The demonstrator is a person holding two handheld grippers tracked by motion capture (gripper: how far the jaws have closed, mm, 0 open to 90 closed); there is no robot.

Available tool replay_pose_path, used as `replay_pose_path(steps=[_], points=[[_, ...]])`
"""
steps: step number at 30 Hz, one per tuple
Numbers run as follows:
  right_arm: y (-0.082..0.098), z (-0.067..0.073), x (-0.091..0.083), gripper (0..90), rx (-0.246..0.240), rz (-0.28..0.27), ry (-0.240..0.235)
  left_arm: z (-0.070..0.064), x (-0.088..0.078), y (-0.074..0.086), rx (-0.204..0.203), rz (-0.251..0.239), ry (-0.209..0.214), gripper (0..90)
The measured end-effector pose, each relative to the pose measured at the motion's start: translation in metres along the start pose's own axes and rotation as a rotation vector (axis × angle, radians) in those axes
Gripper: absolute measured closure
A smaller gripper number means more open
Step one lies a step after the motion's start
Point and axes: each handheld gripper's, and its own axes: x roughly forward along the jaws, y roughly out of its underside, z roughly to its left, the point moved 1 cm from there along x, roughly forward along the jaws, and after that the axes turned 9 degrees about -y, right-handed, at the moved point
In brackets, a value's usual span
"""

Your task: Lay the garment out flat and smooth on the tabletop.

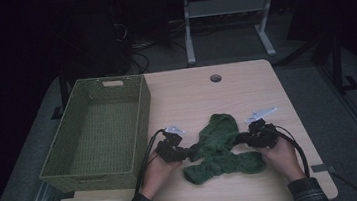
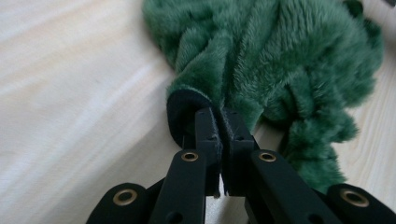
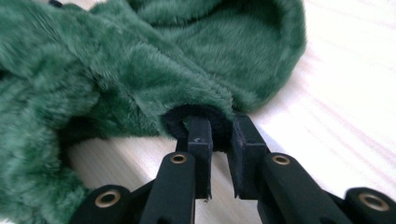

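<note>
The left hand-held gripper (image 2: 223, 122) is clamped on a dark-lined edge of the green fleece garment (image 1: 220, 149), and the right hand-held gripper (image 3: 219, 128) is clamped on another dark-lined edge. The garment lies crumpled on the near middle of the desk (image 1: 245, 86), between both. At the left stands a green woven basket (image 1: 140, 117); nothing lies inside it.
</note>
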Motion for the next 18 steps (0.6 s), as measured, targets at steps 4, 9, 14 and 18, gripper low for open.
replay_pose_path(steps=[4,9,14,18], points=[[0.004,0.002,-0.001,67.4,-0.008,0.006,0.001,0.0,-0.008,-0.007,0.006,-0.027,-0.014,76.7],[0.001,0.003,-0.03,58.7,0.003,-0.08,-0.004,-0.001,-0.028,-0.023,0.022,-0.099,-0.034,61.5],[-0.013,-0.005,-0.047,58.9,0.008,-0.142,0.026,0.005,-0.036,-0.051,0.044,-0.168,-0.077,58.3],[-0.023,-0.016,-0.038,58.7,0.028,-0.123,0.043,0.017,-0.023,-0.071,0.066,-0.171,-0.093,57.6]])
